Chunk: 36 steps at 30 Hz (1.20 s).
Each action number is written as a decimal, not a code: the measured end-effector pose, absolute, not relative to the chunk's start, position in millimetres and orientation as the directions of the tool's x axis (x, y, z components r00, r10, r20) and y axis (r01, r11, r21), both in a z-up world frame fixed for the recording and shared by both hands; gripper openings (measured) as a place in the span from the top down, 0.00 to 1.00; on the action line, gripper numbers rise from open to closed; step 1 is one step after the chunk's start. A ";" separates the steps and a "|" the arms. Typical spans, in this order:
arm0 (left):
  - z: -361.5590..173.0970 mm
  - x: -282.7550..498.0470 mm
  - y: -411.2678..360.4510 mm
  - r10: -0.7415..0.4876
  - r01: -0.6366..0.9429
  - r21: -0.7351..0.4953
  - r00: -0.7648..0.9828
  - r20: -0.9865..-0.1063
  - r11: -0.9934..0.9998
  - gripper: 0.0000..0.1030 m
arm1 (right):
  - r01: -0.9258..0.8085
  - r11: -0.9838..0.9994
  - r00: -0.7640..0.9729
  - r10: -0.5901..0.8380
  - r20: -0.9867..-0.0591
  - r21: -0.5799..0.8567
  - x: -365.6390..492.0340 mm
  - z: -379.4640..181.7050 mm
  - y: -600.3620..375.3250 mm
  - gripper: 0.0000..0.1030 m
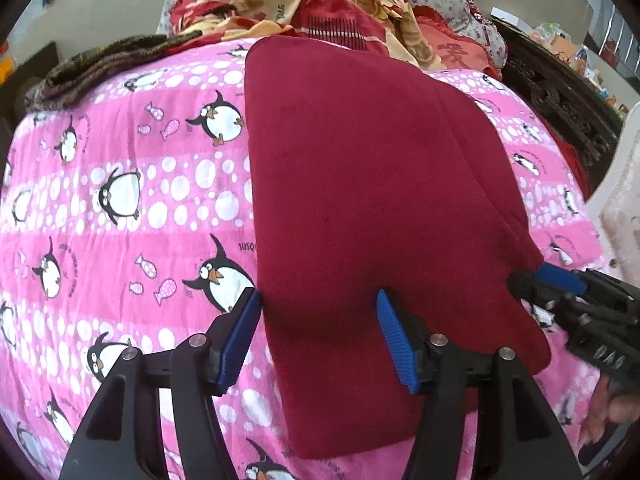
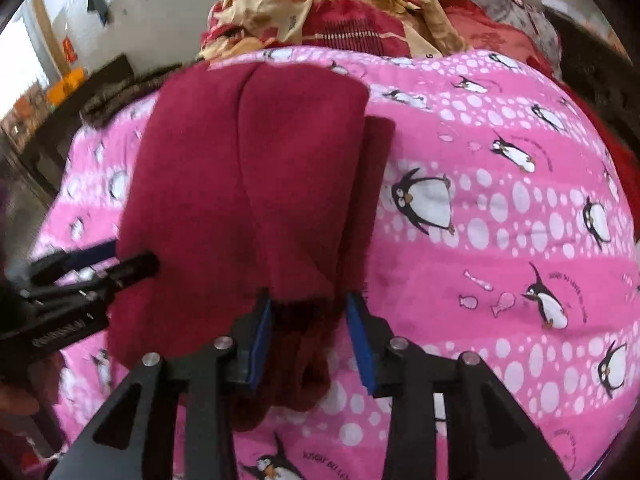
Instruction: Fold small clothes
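My left tongs (image 1: 318,300) stand released over the near edge of the dark red garment (image 1: 372,200), which lies folded lengthwise on the pink penguin-print bedspread (image 1: 120,200); one blue pad (image 1: 240,340) sits just off the cloth's left edge, the other over the fabric, neither pressing it. My right tongs (image 2: 310,300) sit at the garment's 5 o'clock corner. Their jaws stand apart with a bunched fold of the red cloth lying between the pads, and I cannot tell whether the pads touch it. In the left wrist view they appear at 3 o'clock. A heap of red and yellow bedding (image 1: 320,4) lies at 12 o'clock beyond the garment.
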<state>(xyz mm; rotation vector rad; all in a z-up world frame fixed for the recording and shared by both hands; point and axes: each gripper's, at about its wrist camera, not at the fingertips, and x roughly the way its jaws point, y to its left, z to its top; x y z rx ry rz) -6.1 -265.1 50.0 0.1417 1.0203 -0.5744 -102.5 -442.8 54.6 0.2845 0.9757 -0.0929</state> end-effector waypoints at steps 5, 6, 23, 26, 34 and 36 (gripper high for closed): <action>65.5 4.5 -238.2 -0.513 0.525 -0.279 0.375 -0.772 0.804 0.61 | 0.170 0.939 0.659 0.116 -0.743 0.298 -123.1 81.7 -460.5 0.35; 66.6 9.1 -235.8 -0.539 0.528 -0.310 0.360 -0.762 0.791 0.61 | 0.161 0.937 0.682 0.120 -0.722 0.309 -124.9 84.6 -463.5 0.19; 24.3 55.2 -253.2 -0.663 0.460 -0.538 0.162 -0.731 0.706 0.57 | 0.119 0.823 0.701 0.327 -0.634 0.556 -44.8 22.6 -486.7 0.41; 33.2 50.5 -246.3 -0.681 0.460 -0.556 0.161 -0.714 0.692 0.71 | 0.112 0.835 0.697 0.321 -0.642 0.539 -48.3 34.5 -479.5 0.56; 89.5 13.1 -190.3 -0.677 0.471 -0.561 0.111 -0.728 0.681 0.76 | 0.076 0.756 0.661 0.450 -0.601 0.650 -75.4 83.4 -452.1 0.64; 94.6 -0.6 -169.7 -0.652 0.457 -0.546 0.102 -0.752 0.702 0.76 | 0.061 0.743 0.633 0.488 -0.602 0.666 -87.6 88.1 -434.1 0.64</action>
